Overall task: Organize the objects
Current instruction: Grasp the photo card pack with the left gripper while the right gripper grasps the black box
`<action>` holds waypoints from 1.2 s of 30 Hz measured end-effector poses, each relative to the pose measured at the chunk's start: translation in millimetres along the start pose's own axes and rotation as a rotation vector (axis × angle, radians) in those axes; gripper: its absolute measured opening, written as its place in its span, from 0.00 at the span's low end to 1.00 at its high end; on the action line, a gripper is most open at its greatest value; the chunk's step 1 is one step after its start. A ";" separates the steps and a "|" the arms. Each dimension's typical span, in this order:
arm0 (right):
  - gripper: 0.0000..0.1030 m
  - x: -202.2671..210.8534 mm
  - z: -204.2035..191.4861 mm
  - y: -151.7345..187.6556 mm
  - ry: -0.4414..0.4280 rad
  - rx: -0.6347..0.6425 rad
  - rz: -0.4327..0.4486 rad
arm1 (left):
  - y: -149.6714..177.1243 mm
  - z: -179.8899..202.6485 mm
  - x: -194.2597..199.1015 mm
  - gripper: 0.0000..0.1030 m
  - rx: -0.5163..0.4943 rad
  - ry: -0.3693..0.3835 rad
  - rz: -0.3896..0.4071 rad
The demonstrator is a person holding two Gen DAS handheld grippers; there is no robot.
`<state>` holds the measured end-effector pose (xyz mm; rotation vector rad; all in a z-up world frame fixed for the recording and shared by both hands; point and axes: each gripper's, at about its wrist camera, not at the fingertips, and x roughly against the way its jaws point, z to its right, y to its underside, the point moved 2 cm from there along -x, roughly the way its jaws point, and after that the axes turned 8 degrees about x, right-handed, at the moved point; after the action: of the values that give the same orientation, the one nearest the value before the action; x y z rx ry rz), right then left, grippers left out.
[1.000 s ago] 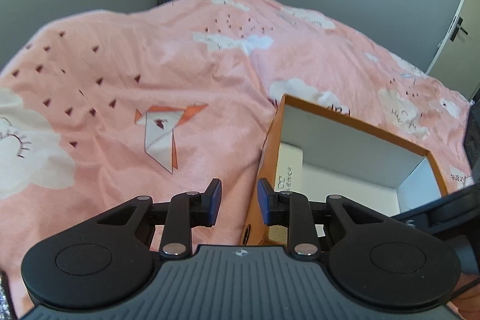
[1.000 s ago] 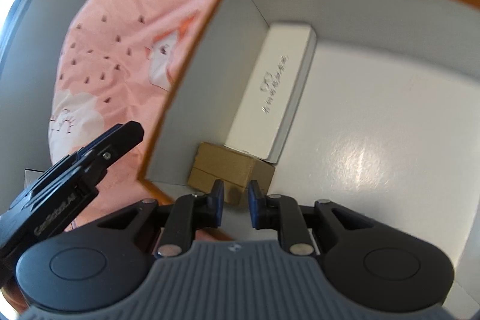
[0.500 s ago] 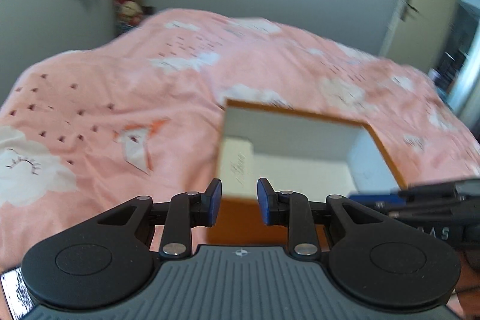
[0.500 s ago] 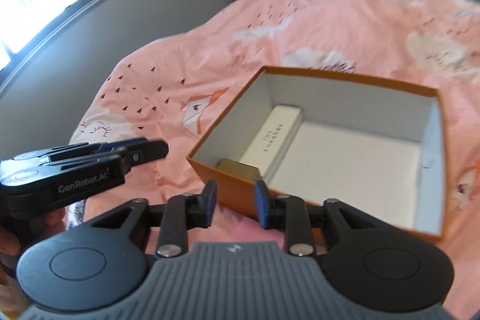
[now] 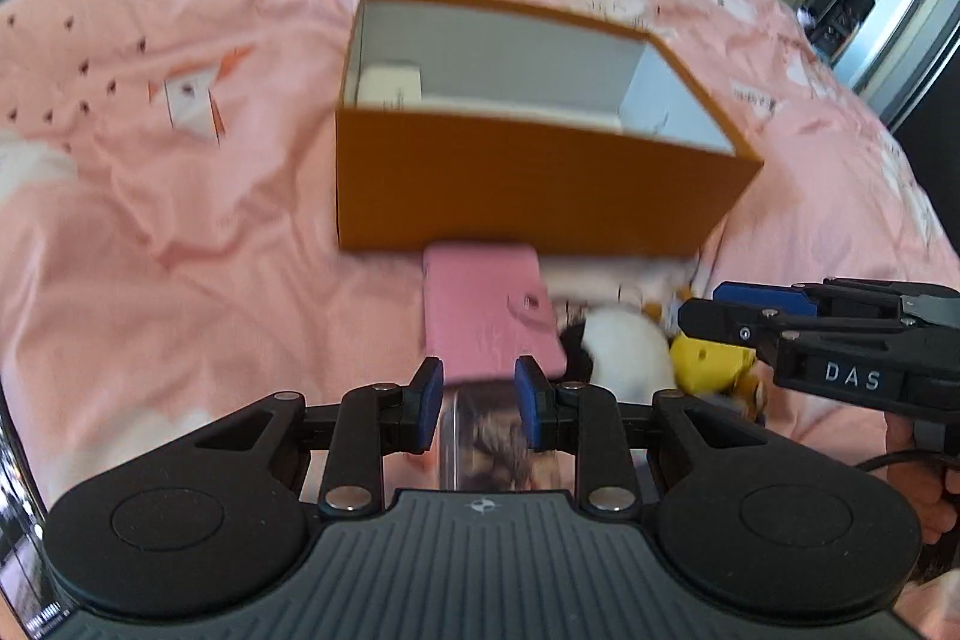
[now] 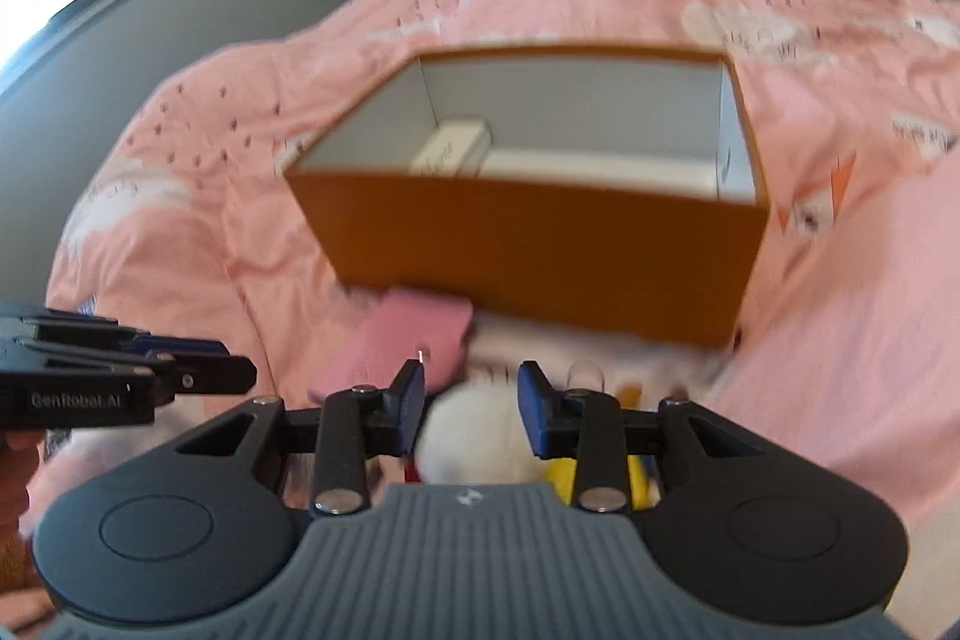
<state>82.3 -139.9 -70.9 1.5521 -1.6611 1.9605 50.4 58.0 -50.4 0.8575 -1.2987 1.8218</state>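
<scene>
An open orange box (image 5: 528,184) sits on a bed under a pink quilt (image 5: 180,232) printed with clouds and small triangles. Inside the box, at its ten o'clock corner in the left wrist view, lies a white carton (image 5: 390,83); the rest of the floor that shows is bare white.

Against the box's near wall, at six o'clock from it, lies a pink wallet (image 5: 489,310) with a snap tab. At three o'clock from the wallet sits a blurred heap of soft toys: a white plush (image 5: 624,349) and a yellow plush (image 5: 711,361) just beside it.

The left gripper (image 5: 479,409) hangs above the wallet's near end with its blue pads (image 5: 429,403) parted and nothing pinched; a shiny printed item, too blurred to name, lies beneath the gap.

The right gripper (image 6: 471,412) hovers over the white plush, its jaws opening. The plush shows through the gap, but the pads do not press on it. In the left wrist view this gripper enters from three o'clock, with part of a hand (image 5: 918,478) behind it.
</scene>
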 end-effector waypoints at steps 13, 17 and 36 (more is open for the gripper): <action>0.41 -17.5 -21.5 20.9 -0.072 0.086 -0.089 | 25.5 -10.0 -28.9 0.41 0.024 -0.021 -0.152; 0.39 -26.7 -28.0 26.1 -0.097 0.116 -0.132 | 28.6 -14.7 -38.5 0.50 0.059 0.040 -0.177; 0.47 -0.3 7.0 29.5 -0.125 -0.161 -0.247 | 32.4 1.9 -26.3 0.29 0.041 0.059 -0.133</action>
<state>67.2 -156.6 -91.3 1.7532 -1.5405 1.5982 36.5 44.2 -87.2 0.8839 -1.1434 1.7615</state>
